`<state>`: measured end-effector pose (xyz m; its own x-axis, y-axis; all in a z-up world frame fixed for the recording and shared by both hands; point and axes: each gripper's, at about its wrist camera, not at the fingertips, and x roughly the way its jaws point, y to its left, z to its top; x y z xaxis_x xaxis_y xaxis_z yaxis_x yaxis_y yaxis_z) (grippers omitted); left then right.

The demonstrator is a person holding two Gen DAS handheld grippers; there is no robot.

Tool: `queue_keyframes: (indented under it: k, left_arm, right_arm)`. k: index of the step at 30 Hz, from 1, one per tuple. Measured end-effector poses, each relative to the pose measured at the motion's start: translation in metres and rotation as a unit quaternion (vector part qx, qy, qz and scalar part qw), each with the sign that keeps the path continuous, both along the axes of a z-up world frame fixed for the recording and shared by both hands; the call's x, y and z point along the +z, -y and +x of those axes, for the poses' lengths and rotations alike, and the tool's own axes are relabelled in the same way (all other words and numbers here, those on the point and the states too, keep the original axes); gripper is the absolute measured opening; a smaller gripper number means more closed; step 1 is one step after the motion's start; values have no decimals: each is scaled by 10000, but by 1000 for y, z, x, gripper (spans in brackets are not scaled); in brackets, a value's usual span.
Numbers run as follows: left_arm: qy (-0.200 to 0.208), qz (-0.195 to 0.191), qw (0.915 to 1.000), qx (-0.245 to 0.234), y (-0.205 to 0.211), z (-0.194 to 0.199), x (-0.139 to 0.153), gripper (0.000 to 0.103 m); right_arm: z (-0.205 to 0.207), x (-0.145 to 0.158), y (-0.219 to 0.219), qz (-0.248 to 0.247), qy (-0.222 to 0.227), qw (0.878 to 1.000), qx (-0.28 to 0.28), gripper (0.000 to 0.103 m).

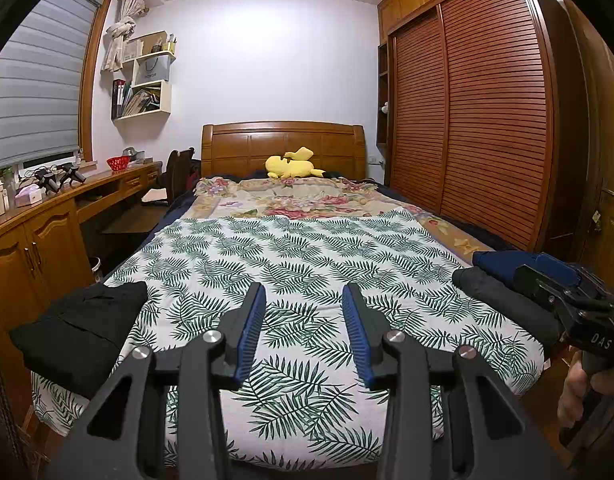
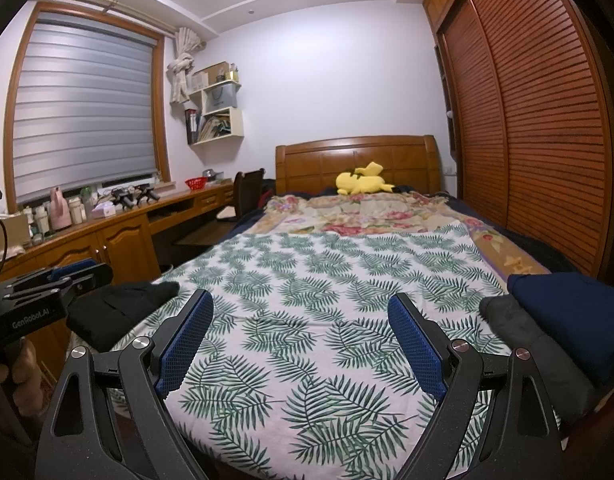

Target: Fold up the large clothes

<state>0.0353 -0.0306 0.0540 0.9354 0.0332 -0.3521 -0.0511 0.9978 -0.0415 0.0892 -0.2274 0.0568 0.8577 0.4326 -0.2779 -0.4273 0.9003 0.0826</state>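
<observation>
I am holding both tools still at the foot of the bed [image 1: 307, 400], looking along the leaf-print sheet [image 1: 299, 264], and I am reading the scene from the left side across.

At the near left corner a black garment [image 1: 79, 328] is lying already folded, half hanging over the edge. My left gripper [image 1: 303, 312] is hovering above the bare middle of the sheet, jaws partly apart with nothing between the blue pads [image 1: 251, 328]. My right gripper [image 2: 299, 336] is spread wide over the same bare stretch, also carrying nothing. At the near right corner a dark grey garment [image 2: 519, 336] is lying rolled or folded, touching a navy garment [image 2: 575, 316] just behind it.

I am judging that the next piece is coming from that right-hand pile. To do it well, I am planning to pinch only the top layer at one corner, lift clear of the piece beneath, and spread it flat on the open sheet before making any crease, keeping both hems level so the fold lands square.

Writing: the left tool's body is showing "GenRobot.AI" [image 2: 31, 323] in the right view, and the right tool's body is showing "DAS" [image 1: 601, 341] in the left view. A grey bag [image 1: 151, 70] on the wall shelf carries print I cannot read.
</observation>
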Motion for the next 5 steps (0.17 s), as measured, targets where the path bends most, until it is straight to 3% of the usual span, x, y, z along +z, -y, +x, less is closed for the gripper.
queue_keyframes:
  k: [5]
  left_arm:
    - [3, -1, 10000, -10, 0, -2, 1, 39]
  right_arm:
    - [0, 0, 0, -2, 11, 10000, -4, 91]
